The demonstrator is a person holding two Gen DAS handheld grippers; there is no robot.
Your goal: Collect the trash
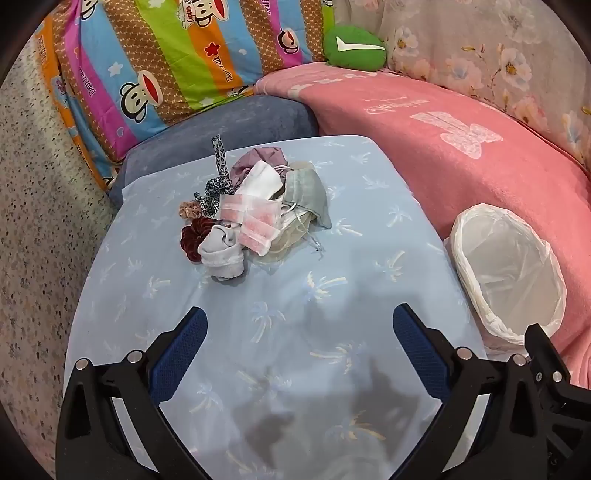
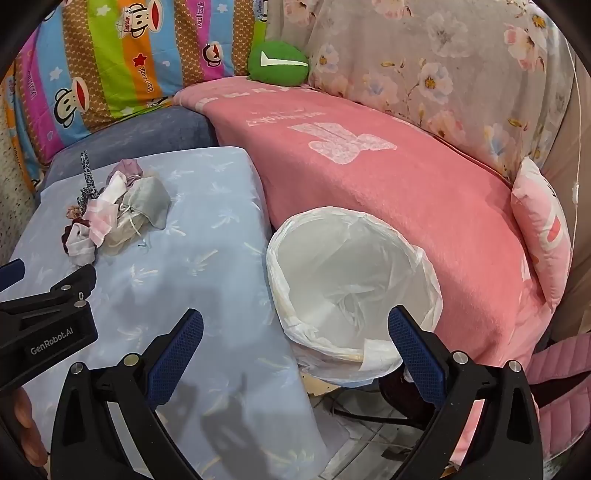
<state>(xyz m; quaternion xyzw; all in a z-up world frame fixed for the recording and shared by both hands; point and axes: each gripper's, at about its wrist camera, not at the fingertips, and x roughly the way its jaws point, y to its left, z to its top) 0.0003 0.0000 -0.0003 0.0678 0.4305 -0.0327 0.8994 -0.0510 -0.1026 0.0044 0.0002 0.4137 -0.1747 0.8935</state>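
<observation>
Pale-blue palm-print cloth (image 1: 295, 314) spreads beneath both splayed, empty grippers, left (image 1: 299, 328) and right (image 2: 295, 328); crumpled fabric-and-mask heap (image 1: 255, 210) ahead, white plastic-lined round bin (image 2: 351, 291) rightward.

Pile (image 1: 255, 214) on table (image 1: 369, 258); bin (image 1: 509, 273) right.

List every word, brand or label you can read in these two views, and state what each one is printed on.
"GenRobot.AI": on the black body of the left gripper, seen in the right wrist view.
"Captain": on the hat of a monkey printed on the striped cartoon bedsheet.
Script beside the monkeys on the bedsheet: too distorted to read reliably.
White lettering on the pink blanket: upside down and blurred, not readable.
</observation>
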